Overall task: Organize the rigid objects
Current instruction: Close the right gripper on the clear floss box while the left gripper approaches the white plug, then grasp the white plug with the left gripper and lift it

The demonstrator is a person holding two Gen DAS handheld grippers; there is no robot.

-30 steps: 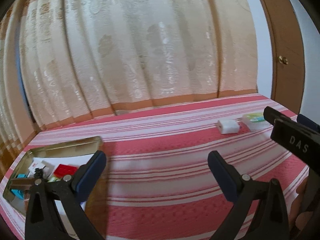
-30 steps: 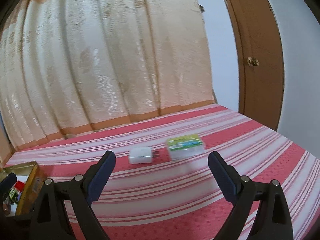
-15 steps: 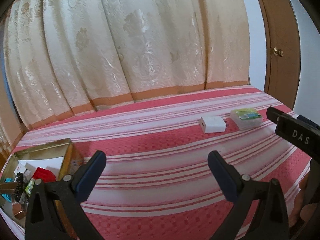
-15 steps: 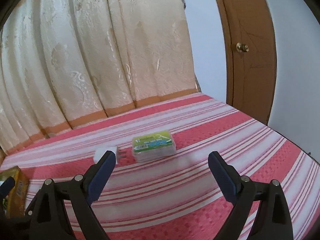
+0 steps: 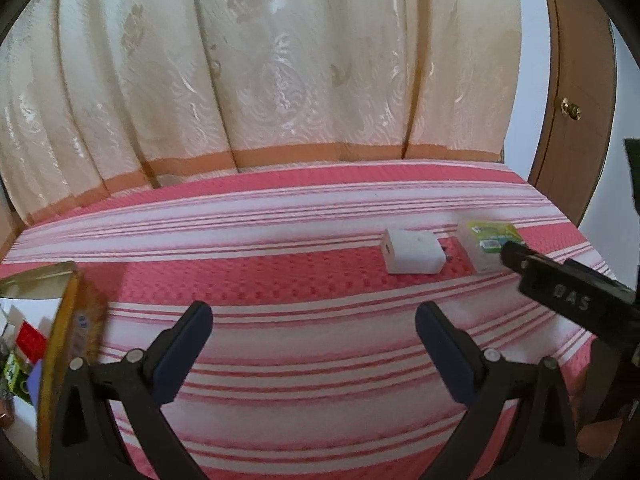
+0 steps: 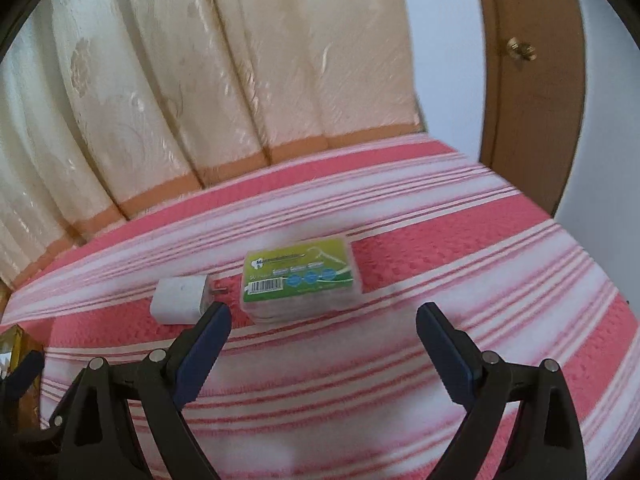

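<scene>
A white charger plug (image 5: 414,251) (image 6: 182,299) and a clear plastic box with a green label (image 6: 301,279) (image 5: 490,242) lie side by side on the red-and-white striped cover. My right gripper (image 6: 322,330) is open and empty, just short of the green-label box, which lies ahead between the jaws. My left gripper (image 5: 314,326) is open and empty over the stripes, with the plug ahead to its right. The gold tin (image 5: 60,344), holding several small items, stands at the left edge of the left wrist view.
A cream patterned curtain (image 5: 280,64) hangs along the far edge of the cover. A brown door with a brass knob (image 6: 520,49) stands at the right. The right gripper's black body (image 5: 572,300) crosses the right side of the left wrist view.
Both grippers have moved forward and to the right. The green-label box and plug are nearer and larger; the tin has slid to the left edge. Both stay open.
</scene>
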